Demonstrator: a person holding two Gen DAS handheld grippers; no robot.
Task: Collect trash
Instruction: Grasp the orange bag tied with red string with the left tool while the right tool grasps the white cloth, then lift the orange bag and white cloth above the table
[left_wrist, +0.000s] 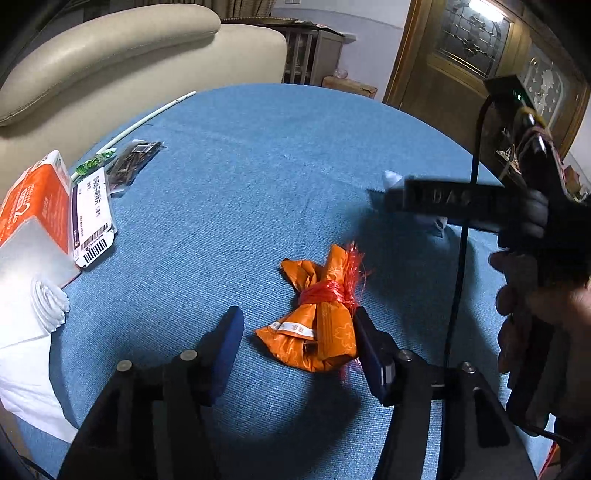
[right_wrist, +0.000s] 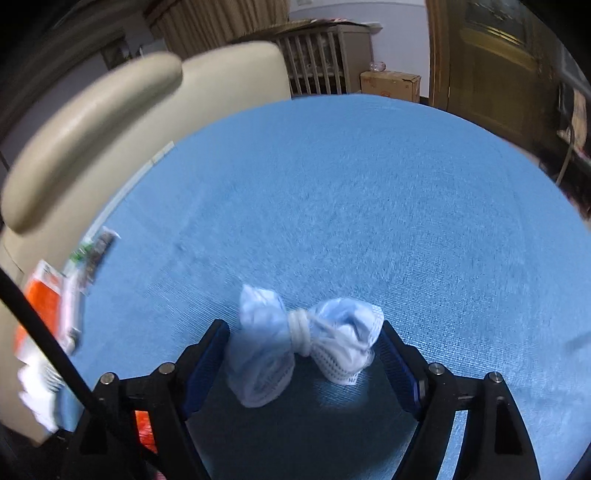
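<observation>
both claws straddle tied bundles

left gripper (left_wrist: 299, 354) gapes wide; the orange tied wrapper (left_wrist: 317, 317) lies on the blue tablecloth (left_wrist: 258, 166) touching its right finger. right gripper (right_wrist: 306, 365), equally spread, brackets the pale-blue tied mask bundle (right_wrist: 299, 343).

**Pretty clearly someone's living room**

It looked like a lived-in home. A cream leather sofa (left_wrist: 122, 55) sat right behind a round table with a blue cloth (left_wrist: 277, 155). There was a wooden door with leaded glass panels (left_wrist: 469, 40), beige curtains (right_wrist: 207, 26), a slatted cabinet (right_wrist: 317, 59) and a cardboard box (right_wrist: 389, 85) on the floor by the wall.
</observation>
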